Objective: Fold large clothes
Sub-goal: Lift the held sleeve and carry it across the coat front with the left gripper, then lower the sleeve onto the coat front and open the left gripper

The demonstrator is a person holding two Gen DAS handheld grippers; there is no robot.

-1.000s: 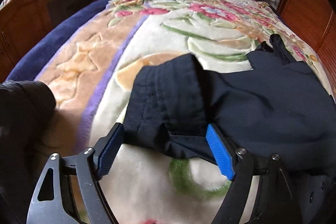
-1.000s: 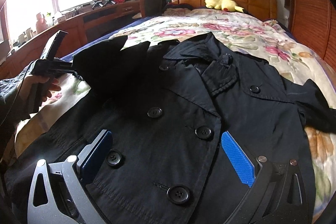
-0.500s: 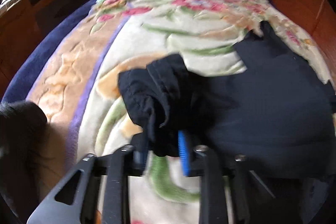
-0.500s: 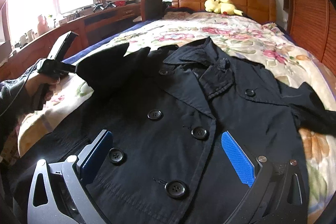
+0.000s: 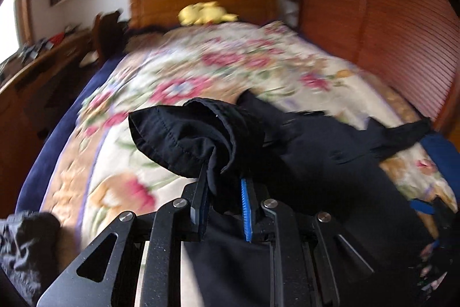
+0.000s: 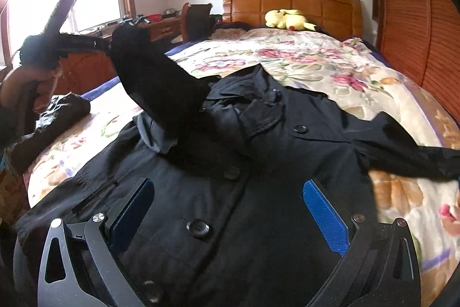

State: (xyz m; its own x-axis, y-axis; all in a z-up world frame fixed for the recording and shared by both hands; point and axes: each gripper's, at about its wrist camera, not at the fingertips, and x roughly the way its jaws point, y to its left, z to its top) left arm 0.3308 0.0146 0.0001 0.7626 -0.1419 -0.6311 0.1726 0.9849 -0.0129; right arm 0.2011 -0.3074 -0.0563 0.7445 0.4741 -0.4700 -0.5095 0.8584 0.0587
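Observation:
A black double-breasted coat (image 6: 258, 163) lies face up on the floral bed cover, buttons showing. My left gripper (image 5: 224, 192) is shut on the cuff of the coat's left sleeve (image 5: 184, 134) and holds it raised off the bed. In the right wrist view that sleeve (image 6: 155, 82) rises up to the left gripper held high at the left. My right gripper (image 6: 230, 209) is open and empty, hovering over the coat's lower front. The other sleeve (image 6: 408, 154) lies out to the right.
A yellow plush toy (image 6: 287, 19) lies by the wooden headboard (image 6: 290, 5). A wooden desk (image 6: 86, 68) with clutter runs along the left of the bed. A slatted wooden wardrobe (image 6: 417, 28) stands at the right. A dark bundle (image 6: 54, 117) lies at the bed's left edge.
My left gripper shut on the sleeve cuff, then lifted it well above the bed. My right gripper stayed open over the coat front.

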